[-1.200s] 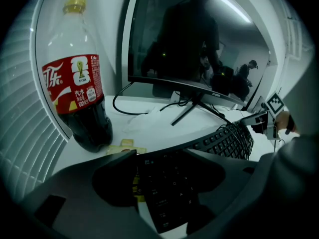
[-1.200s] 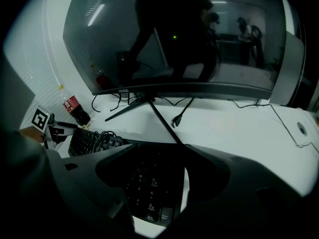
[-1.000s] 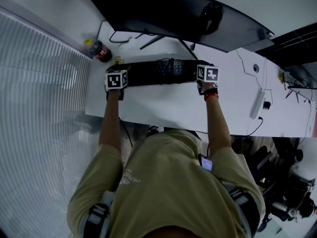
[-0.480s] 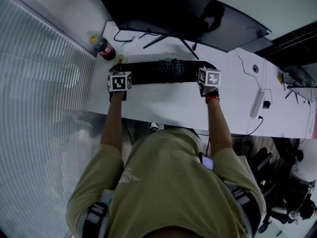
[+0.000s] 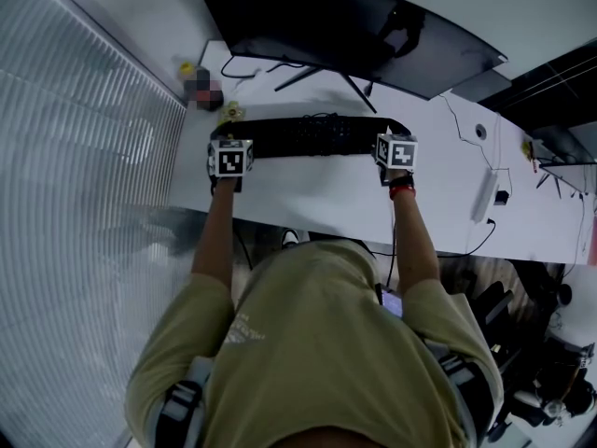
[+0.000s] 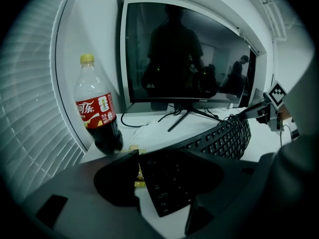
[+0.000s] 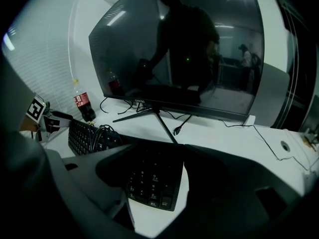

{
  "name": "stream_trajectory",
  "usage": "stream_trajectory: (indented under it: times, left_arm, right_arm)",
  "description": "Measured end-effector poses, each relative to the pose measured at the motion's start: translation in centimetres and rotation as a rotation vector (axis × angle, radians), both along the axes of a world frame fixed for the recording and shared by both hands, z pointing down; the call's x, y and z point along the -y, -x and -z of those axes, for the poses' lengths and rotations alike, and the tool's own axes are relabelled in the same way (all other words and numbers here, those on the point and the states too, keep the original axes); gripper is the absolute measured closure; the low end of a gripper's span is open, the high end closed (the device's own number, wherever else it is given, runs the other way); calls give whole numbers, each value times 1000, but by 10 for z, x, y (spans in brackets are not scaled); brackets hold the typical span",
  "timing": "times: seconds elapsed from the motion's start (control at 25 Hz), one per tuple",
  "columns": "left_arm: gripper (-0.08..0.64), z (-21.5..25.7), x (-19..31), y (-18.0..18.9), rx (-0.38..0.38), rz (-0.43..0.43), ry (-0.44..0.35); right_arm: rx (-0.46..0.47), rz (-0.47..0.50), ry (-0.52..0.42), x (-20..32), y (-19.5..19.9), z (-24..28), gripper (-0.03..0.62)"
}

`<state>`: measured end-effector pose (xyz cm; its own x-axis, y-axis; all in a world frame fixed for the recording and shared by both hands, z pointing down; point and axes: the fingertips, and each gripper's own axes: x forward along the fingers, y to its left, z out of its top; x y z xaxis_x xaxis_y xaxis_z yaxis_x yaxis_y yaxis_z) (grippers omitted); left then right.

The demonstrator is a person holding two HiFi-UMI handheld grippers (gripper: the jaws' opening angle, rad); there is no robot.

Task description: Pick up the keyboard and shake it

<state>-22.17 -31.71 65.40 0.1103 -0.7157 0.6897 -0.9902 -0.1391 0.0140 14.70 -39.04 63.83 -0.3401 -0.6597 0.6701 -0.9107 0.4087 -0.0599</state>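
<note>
The keyboard [image 5: 312, 136] is black, long and slim, full-size with a number pad at its right end, and a loose coil of dark cable [image 7: 97, 133] rests on its keys near the middle. It lies lengthwise from 9 to 3 o'clock across the white bench [image 5: 308, 199]; no view shows whether it rests on the bench or hangs just above it. The left tool [image 5: 228, 149] sits at its 9 o'clock end. In the left gripper view, that end of the keyboard [image 6: 219, 138] runs between the two jaws, which are clenched on its long edges. The right tool [image 5: 395, 147] sits at the 3 o'clock end. There the jaws likewise grasp the number-pad end of the keyboard [image 7: 149, 176] from both sides, though a sliver of white bench shows along the right jaw lower down. At 12 o'clock from the keyboard stands a wide curved monitor [image 5: 345, 26] with its screen dark, and its thin splayed stand legs [image 7: 149, 116] reach down close to the keyboard's far edge. At 10 o'clock from the left end stands a cola bottle [image 6: 97, 111] with a red label and yellow cap, near the bench corner by the ribbed wall. Small yellow scraps [image 5: 229, 112] lie between the bottle and the keyboard, just beside the left jaw. Thin cables trail over the bench at 2 o'clock.
</note>
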Motion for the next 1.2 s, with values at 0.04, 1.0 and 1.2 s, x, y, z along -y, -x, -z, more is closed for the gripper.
stream_trajectory:
  times: [0.04, 1.0, 1.2]
  left_arm:
    - [290, -1, -2, 1, 4, 2, -2]
    - [304, 24, -42, -11, 65, -27, -138]
    - [313, 26, -52, -11, 81, -40, -146]
  right_arm:
    - [-3, -1, -6, -2, 0, 0, 288]
    - [-76, -5, -120, -57, -13, 14, 298]
    - [-92, -8, -141, -69, -16, 17, 308]
